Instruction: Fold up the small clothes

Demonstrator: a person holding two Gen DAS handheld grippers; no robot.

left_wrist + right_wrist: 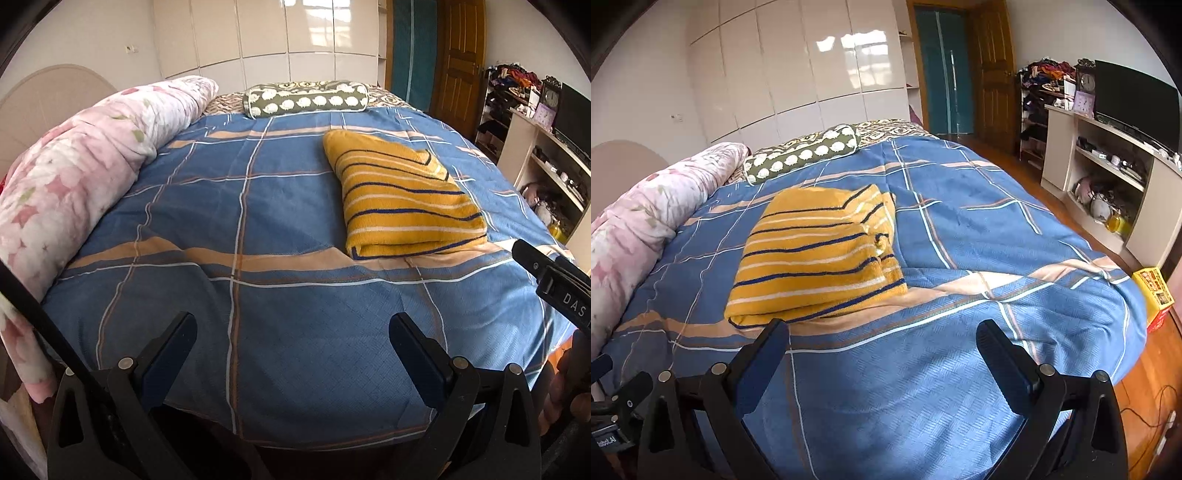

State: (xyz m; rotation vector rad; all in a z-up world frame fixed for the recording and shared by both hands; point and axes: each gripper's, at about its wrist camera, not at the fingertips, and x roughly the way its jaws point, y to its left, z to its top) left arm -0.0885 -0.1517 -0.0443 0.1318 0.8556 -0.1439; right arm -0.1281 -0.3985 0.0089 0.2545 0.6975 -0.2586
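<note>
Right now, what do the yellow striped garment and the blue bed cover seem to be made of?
The yellow striped garment looks like knitted wool or acrylic: fine ribbed rows, soft thick folded edges, matte. The blue bed cover looks like woven cotton or a blend: a fine printed weave pattern, thin creases, slight sheen. Neither fibre can be told for certain.

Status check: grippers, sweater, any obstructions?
Left gripper and right gripper open, empty. Yellow striped sweater folded on blue bedspread, untouched. Nothing in the way.
</note>
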